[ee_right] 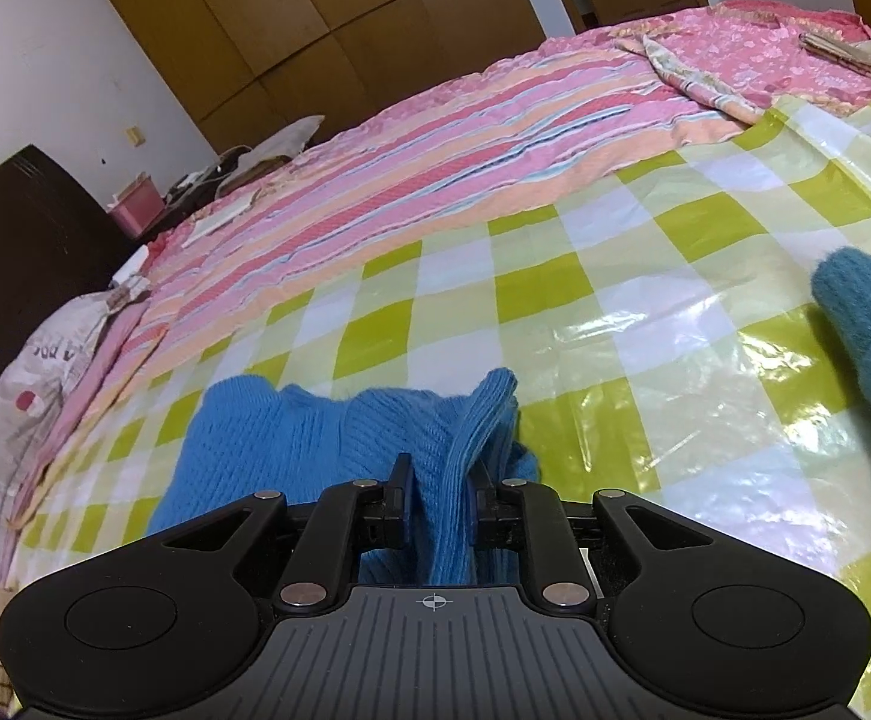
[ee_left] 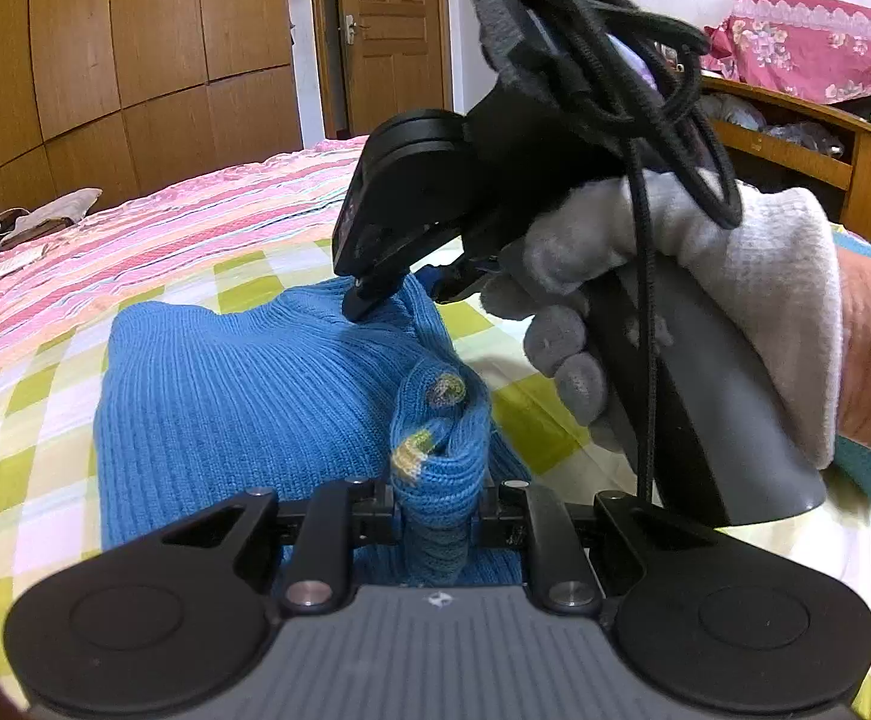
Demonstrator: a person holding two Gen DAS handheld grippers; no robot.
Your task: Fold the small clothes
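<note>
A blue ribbed knit sweater [ee_left: 225, 384] lies on a green-and-white checked plastic sheet [ee_left: 33, 420] spread over a bed. My left gripper [ee_left: 438, 504] is shut on a bunched fold of it that shows small yellow patterned patches. In the left wrist view a hand in a white glove [ee_left: 735, 276] holds my right gripper [ee_left: 405, 294], whose tips sit at the sweater's far edge. In the right wrist view, a raised ridge of the sweater [ee_right: 291, 426] stands between the fingers of my right gripper [ee_right: 438, 498]. The jaws stand apart around it, open.
A teal knit garment [ee_right: 867, 348] lies on the checked sheet [ee_right: 615, 330] to the right. A pink striped bedspread [ee_right: 435, 138] covers the far bed, with a pillow [ee_right: 33, 372] and dark headboard [ee_right: 21, 252] at left. Wooden wardrobes [ee_left: 135, 60] and a wooden shelf [ee_left: 795, 150] stand behind.
</note>
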